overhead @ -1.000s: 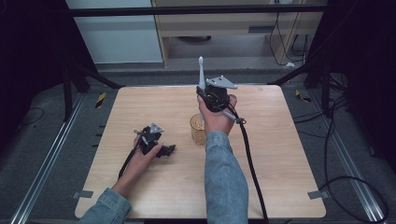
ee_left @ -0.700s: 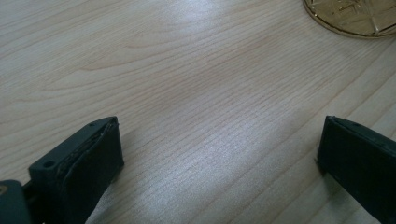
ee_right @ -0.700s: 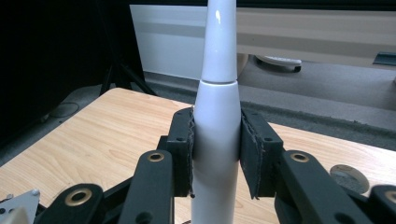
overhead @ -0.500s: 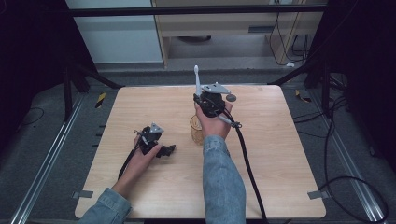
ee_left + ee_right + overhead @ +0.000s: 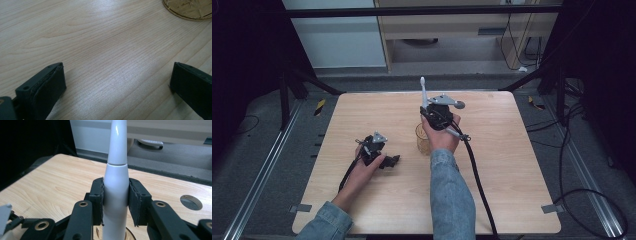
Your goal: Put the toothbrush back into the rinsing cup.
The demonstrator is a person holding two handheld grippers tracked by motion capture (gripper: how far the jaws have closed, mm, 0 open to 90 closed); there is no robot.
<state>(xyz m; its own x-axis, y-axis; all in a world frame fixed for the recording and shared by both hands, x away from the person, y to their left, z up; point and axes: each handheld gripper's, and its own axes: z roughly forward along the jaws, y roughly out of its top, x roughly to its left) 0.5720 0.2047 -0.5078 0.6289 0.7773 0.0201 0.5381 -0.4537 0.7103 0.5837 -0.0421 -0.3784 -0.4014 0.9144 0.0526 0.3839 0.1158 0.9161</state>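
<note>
Over the last second the right gripper had sunk and drifted toward the left of the high view, carrying the slim white plastic toothbrush-like stick from a spot beyond the clear amber-tinted glass tumbler to one right over it; that suggested the stick was being lowered into the tumbler and that the placing was well under way but not finished. Whether the stick's lower end had already passed the rim was hard to tell, since the hand hid it. In the right gripper view the two black jaws were clamped tight on the white stick, which stood upright between their pads, its tapered top rising above them. The right forearm in a denim sleeve reached forward across the light wooden table, the hand raised above the tumbler. The left gripper lay low on the table near its left side, unmoved, its jaws spread wide with only bare wood between them and nothing held.
</note>
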